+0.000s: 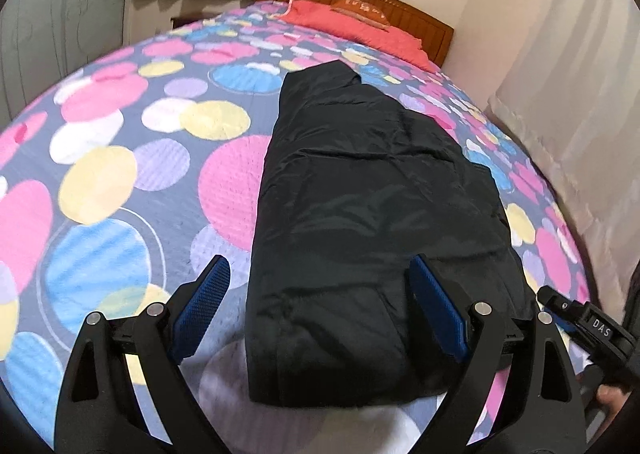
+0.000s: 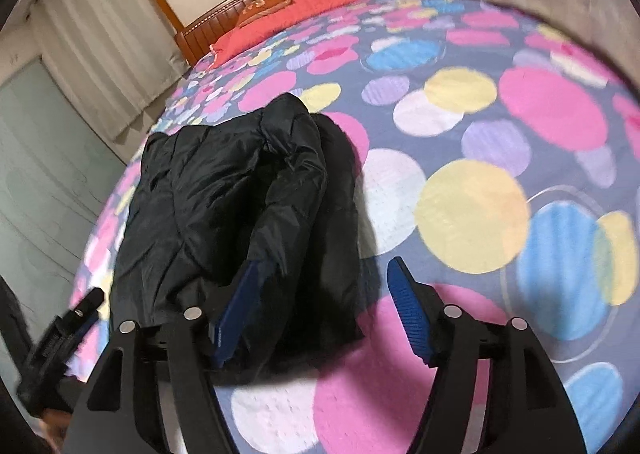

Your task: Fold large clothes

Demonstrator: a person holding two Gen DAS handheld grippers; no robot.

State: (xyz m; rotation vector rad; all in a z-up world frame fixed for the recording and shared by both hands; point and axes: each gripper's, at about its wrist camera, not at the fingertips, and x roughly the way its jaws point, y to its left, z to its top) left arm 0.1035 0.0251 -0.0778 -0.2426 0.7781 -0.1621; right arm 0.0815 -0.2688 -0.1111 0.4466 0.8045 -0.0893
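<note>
We see the black jacket (image 1: 372,222) lying folded lengthwise on the bed (image 1: 120,182); it looks puffy, soft and slippery, so we would pinch its near hem corners. Left hand-held gripper (image 1: 320,310) and right hand-held gripper (image 2: 324,310) both gape, empty.

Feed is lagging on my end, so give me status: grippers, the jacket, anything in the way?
Left gripper open, empty. Right gripper open, empty. Black jacket folded lengthwise on the bedspread, nothing gripping it. Nothing in the way.
</note>
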